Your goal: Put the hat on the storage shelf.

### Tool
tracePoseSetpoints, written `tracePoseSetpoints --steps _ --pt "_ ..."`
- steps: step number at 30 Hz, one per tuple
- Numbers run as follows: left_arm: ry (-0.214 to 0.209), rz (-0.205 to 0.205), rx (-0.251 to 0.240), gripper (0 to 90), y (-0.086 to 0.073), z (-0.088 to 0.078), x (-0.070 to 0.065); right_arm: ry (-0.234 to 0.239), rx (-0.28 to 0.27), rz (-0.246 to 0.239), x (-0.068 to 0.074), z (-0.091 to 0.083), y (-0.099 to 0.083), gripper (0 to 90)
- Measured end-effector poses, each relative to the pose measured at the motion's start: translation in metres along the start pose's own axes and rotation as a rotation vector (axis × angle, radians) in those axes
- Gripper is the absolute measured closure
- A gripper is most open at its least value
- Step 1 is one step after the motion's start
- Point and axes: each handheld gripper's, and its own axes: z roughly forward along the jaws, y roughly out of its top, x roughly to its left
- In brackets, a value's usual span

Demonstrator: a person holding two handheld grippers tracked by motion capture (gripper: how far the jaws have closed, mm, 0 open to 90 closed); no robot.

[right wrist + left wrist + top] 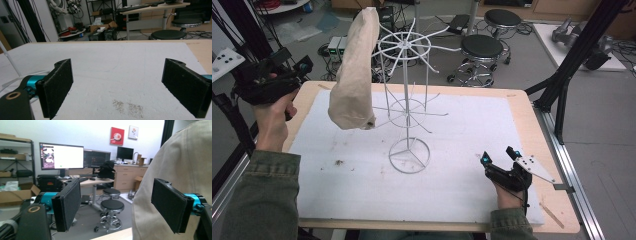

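- The beige cloth bag (354,70) hangs from a top arm of the white wire rack (408,100), apparently to dry.
- The left gripper (287,70), jaws spread, is raised at the far left.
- The right gripper (498,156), jaws spread, rests near right on the white mat (462,130).

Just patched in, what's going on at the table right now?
A person holds a gripper in each hand at a table covered by a white mat. A beige cloth bag hangs on a white wire rack standing mid-table. The left gripper is raised beside the bag, jaws open, holding nothing. The right gripper rests low on the mat, also open and empty.
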Motion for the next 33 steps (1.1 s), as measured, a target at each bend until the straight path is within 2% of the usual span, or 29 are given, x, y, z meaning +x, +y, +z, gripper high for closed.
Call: tracePoseSetpoints --steps 5,13,24,33 --pt "0.036 0.006 -0.002 24.3 -0.008 -0.007 0.001 -0.003 -0.001 -0.002 -0.001 -0.001 0.0 9.3" --pt "0.093 -0.022 -0.009 23.9 -0.03 -0.021 0.007 -0.006 -0.002 0.002 -0.002 -0.002 0.0 9.3" --pt "0.114 -0.03 0.002 23.5 -0.054 -0.035 0.011 -0.004 0.0 0.001 -0.001 -0.001 -0.001 9.3" --pt "0.143 -0.021 0.033 23.5 -0.073 -0.042 0.011 -0.003 0.003 0.002 -0.001 -0.002 -0.001 9.3"
